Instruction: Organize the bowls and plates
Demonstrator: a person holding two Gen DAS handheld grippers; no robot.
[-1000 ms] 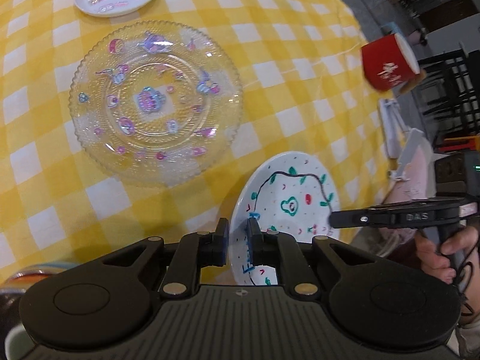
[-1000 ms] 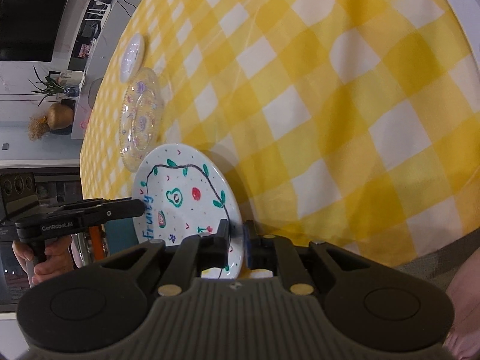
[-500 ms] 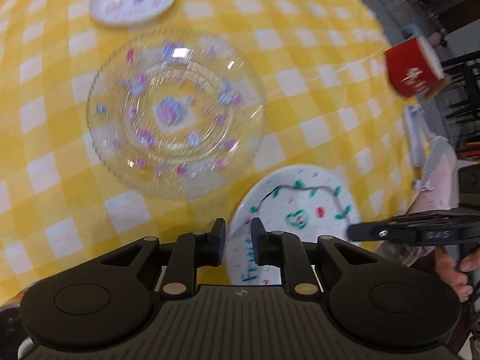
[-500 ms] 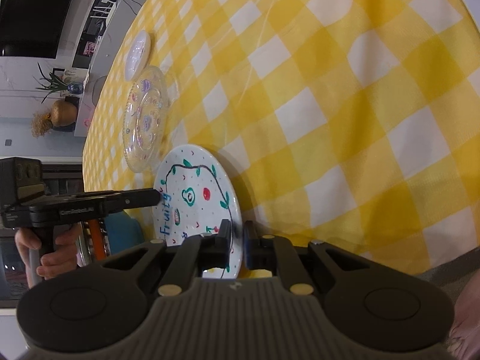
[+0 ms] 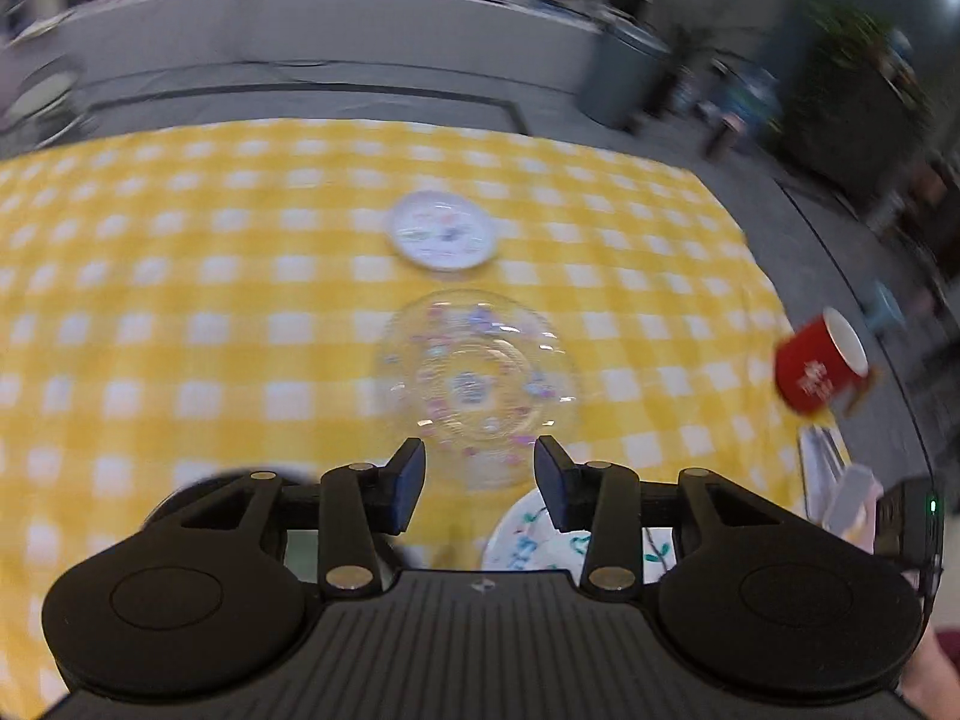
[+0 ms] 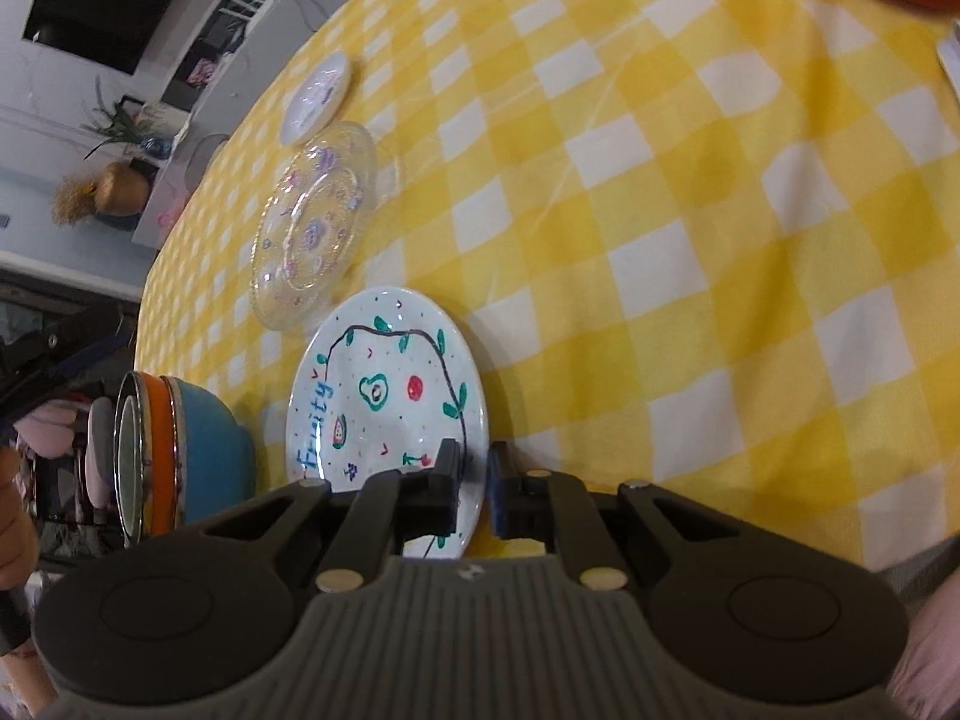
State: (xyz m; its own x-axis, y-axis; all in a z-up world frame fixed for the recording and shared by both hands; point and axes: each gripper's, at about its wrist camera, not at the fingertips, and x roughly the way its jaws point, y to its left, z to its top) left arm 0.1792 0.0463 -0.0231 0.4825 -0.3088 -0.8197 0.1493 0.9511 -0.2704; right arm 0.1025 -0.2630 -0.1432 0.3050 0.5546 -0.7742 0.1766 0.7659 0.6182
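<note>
Right gripper (image 6: pixel 474 474): clamped on the near rim of the fruit plate (image 6: pixel 390 396), which lies on the checked cloth (image 6: pixel 690 252) beside the glass plate (image 6: pixel 315 228). Left gripper (image 5: pixel 478 480): jaws just opened, nothing between them, above the glass plate (image 5: pixel 477 384).

- Left wrist camera is looking from above, across the checked table (image 5: pixel 180 312), far off.
- Right wrist camera is sitting close, angling down.
- Both are catching the glass plate (image 5: pixel 477 387) (image 6: pixel 312 228).
</note>
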